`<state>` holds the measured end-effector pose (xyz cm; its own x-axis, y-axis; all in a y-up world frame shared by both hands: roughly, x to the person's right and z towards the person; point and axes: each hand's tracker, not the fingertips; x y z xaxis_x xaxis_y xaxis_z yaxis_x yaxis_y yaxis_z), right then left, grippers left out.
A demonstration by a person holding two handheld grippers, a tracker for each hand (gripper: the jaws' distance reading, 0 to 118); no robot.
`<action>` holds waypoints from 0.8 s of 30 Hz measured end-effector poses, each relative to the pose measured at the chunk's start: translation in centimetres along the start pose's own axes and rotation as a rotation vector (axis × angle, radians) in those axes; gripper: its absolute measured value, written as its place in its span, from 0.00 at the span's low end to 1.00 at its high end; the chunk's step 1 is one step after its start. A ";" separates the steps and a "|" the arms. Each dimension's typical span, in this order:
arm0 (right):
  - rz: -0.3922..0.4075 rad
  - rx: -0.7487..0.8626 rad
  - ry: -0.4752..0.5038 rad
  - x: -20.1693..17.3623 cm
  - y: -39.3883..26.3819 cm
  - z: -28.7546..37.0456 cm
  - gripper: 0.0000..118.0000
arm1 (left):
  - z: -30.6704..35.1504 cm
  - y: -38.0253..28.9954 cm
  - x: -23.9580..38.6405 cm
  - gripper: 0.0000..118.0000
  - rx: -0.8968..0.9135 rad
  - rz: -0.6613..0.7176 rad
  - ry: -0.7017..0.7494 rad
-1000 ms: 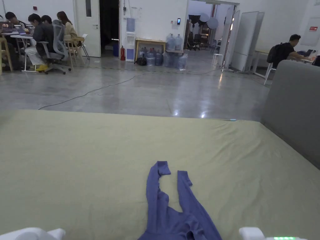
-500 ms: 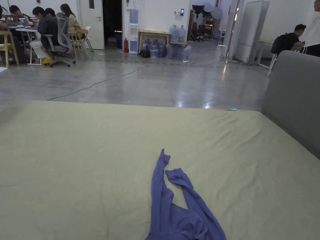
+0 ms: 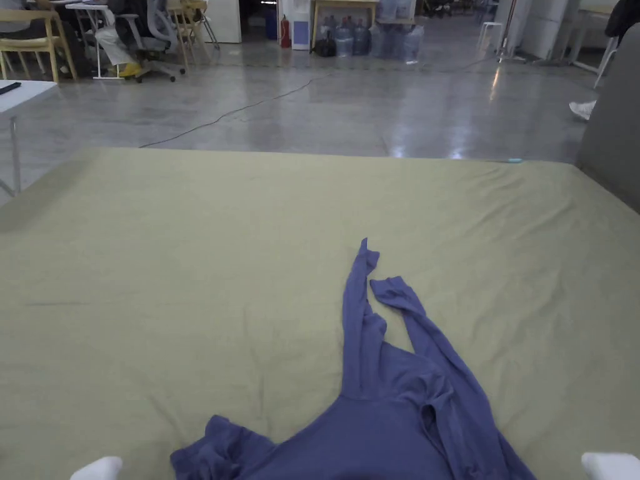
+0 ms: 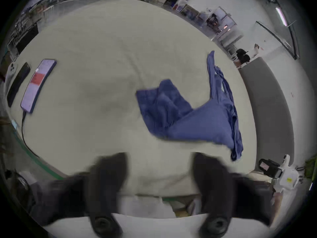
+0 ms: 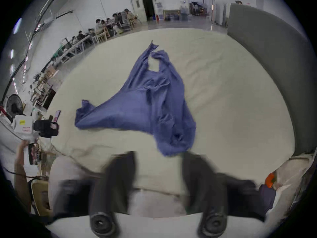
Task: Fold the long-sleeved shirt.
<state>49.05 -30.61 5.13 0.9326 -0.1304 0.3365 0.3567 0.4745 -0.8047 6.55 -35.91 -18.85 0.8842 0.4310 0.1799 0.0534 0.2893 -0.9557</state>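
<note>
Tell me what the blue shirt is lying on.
The blue shirt lies crumpled on a pale yellow-green sheet that spreads out on every side of it. Whatever is under the sheet is covered. Both grippers hang open, off the cloth.

Your left gripper (image 4: pixel 159 169): jaws spread wide apart, nothing between them, both black fingers (image 4: pixel 109 173) blurred. From the right gripper view, its white body sits off to the side, your hand (image 5: pixel 22 149) holding it from beneath.

Your right gripper (image 5: pixel 158 169): jaws likewise parted, nothing clamped, fingers (image 5: pixel 197 171) blurred. Head view: two white gripper tops at the bottom corners.
</note>
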 end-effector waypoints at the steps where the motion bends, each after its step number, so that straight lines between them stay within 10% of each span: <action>1: -0.013 -0.023 0.004 -0.5 -0.5 -0.8 0.00 | -0.2 -0.6 0.3 0.08 -0.009 -0.013 0.012; 20: 0.034 -0.078 -0.087 0.2 0.5 -5.5 0.00 | -9.0 12.6 14.4 0.11 -0.032 -0.219 -0.153; 21: 0.021 -0.080 -0.079 0.6 0.4 -5.7 0.00 | -11.1 14.2 15.8 0.28 -0.045 -0.195 -0.162; 22: 0.009 -0.084 -0.075 0.8 0.5 -6.1 0.00 | -13.0 15.5 17.3 0.73 -0.069 -0.183 -0.162; 23: -0.002 -0.091 -0.072 1.0 0.5 -6.4 0.00 | -15.0 16.2 18.9 0.97 -0.104 -0.197 -0.145; 24: -0.015 -0.097 -0.072 1.3 0.7 -6.8 0.00 | -17.4 17.3 20.3 1.00 -0.121 -0.213 -0.118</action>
<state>50.84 -36.37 1.71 0.9219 -0.0726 0.3806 0.3779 0.3861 -0.8415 33.47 -37.07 -35.79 0.7874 0.4701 0.3988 0.2933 0.2832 -0.9131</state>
